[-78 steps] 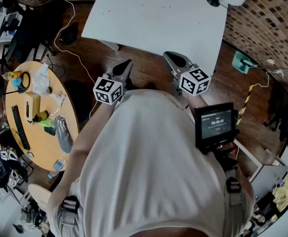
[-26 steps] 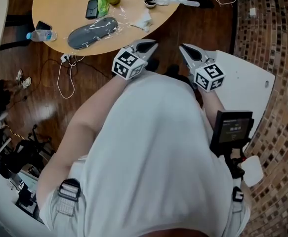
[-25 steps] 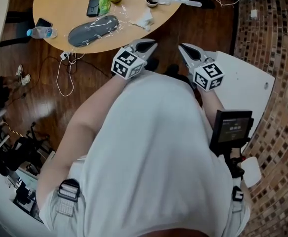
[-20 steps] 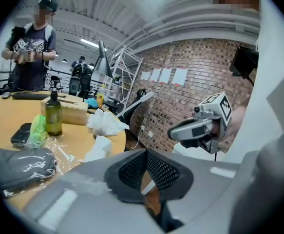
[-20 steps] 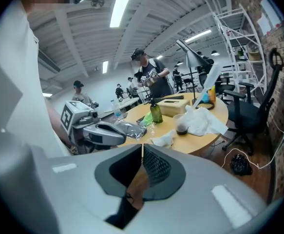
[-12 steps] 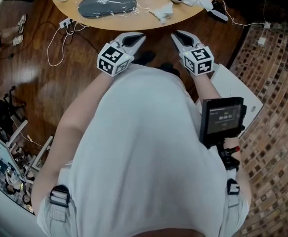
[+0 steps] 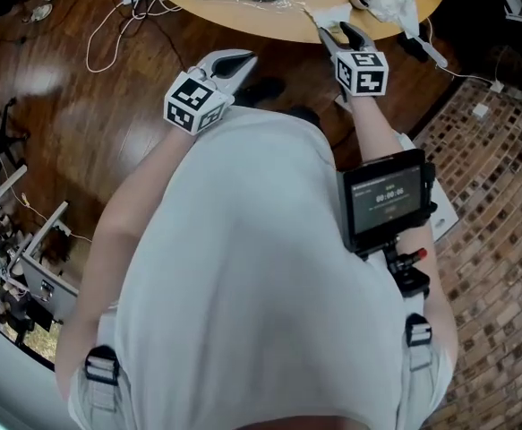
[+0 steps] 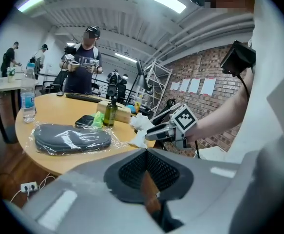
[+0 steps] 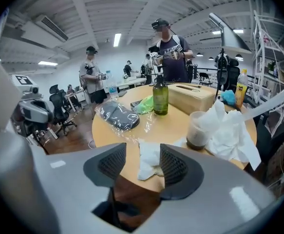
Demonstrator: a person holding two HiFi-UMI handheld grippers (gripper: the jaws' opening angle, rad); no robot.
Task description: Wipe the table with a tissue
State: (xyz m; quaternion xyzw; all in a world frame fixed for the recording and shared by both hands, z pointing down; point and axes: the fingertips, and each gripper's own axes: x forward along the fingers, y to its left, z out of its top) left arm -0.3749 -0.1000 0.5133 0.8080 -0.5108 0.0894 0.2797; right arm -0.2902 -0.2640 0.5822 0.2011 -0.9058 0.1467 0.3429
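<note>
- The tissue (image 9: 148, 161), white and crumpled, lies on the round wooden worktop (image 9: 176, 126) close to its near edge, at lower centre of the right gripper view (top centre in the head view).
- The right hand-held gripper (image 9: 142, 152) has just been opening its jaws. They stand wide apart with the tissue showing in the gap, and the pads do not press on it.
- The left hand-held gripper (image 8: 145, 154) has its jaws together with nothing in them, short of the worktop's edge and over the floor.
- Beyond the tissue stand a cup (image 9: 198, 129) under a heap of white paper (image 9: 229, 128), a green bottle (image 9: 160, 99) and a plastic-wrapped grey pouch (image 9: 118, 116).
</note>
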